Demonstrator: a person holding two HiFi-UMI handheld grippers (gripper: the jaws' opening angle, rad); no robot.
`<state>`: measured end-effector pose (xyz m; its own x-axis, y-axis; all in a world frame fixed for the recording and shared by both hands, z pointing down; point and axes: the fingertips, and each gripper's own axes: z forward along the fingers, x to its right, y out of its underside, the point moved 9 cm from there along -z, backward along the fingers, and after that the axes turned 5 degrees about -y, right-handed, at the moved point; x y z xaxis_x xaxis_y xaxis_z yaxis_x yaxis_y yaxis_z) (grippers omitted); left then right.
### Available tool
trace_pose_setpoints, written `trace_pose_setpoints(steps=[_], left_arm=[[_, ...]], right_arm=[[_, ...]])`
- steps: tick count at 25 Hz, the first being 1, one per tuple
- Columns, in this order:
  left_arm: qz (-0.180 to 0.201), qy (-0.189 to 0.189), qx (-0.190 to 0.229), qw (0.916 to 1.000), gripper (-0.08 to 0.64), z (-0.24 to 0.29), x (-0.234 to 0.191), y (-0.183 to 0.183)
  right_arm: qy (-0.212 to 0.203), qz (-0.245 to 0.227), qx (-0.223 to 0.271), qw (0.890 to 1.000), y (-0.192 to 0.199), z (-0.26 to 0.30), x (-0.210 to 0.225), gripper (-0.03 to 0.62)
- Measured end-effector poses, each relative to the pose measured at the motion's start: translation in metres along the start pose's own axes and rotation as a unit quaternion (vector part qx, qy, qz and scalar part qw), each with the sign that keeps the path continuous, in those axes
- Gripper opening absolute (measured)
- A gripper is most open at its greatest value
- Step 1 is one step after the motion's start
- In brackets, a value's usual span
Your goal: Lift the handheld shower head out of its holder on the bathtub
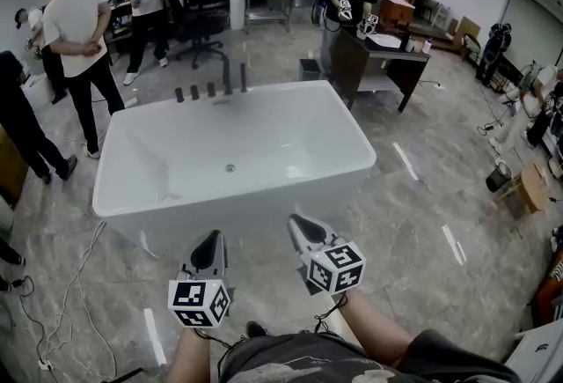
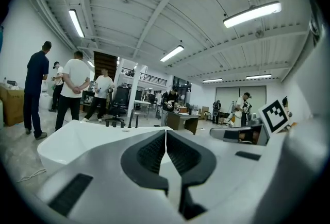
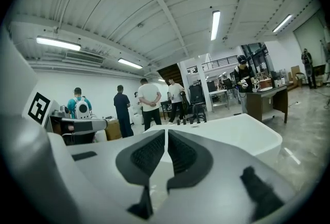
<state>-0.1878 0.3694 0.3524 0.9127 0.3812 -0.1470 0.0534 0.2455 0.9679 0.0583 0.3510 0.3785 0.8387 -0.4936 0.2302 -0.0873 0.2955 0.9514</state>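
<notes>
My left claw point(image 1: 211, 238) and right claw point(image 1: 297, 222) are both closed on nothing, just off the near side of the white rectangular bathtub point(image 1: 176, 152). The slim dark handheld shower head point(image 1: 227, 75) stands upright on its far rim.

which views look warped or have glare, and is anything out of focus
Head view: mild barrel bend at the edges, white glare streaks on the glossy floor, bathtub evenly lit and sharp. Left gripper view: strong fisheye with dark corners, ceiling tube blown out. Right gripper view: same fisheye vignette, tube light bright, far people small and soft.
</notes>
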Motion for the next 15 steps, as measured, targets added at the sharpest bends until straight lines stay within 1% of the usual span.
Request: trace_pose_setpoints(steps=[2, 6, 11, 13, 15], left_arm=[[-0.007, 0.001, 0.002, 1.0000, 0.017, -0.002, -0.010, 0.000], [-0.007, 0.003, 0.009, 0.9999, 0.017, -0.007, -0.025, -0.001], [-0.019, -0.001, 0.007, 0.9998, 0.017, -0.012, -0.048, 0.008], [-0.022, -0.003, 0.002, 0.9998, 0.017, -0.013, -0.056, 0.007], [-0.023, -0.002, 0.002, 0.9997, 0.017, -0.012, -0.061, 0.005]], right_arm=[[0.009, 0.005, 0.003, 1.000, 0.003, 0.006, -0.006, 0.035], [0.026, 0.018, 0.001, 1.000, 0.011, 0.015, -0.011, 0.035], [0.036, 0.016, -0.013, 0.999, 0.026, 0.017, -0.021, 0.035], [0.039, 0.014, -0.020, 0.999, 0.028, 0.018, -0.025, 0.035], [0.047, 0.017, -0.018, 0.999, 0.026, 0.019, -0.024, 0.035]])
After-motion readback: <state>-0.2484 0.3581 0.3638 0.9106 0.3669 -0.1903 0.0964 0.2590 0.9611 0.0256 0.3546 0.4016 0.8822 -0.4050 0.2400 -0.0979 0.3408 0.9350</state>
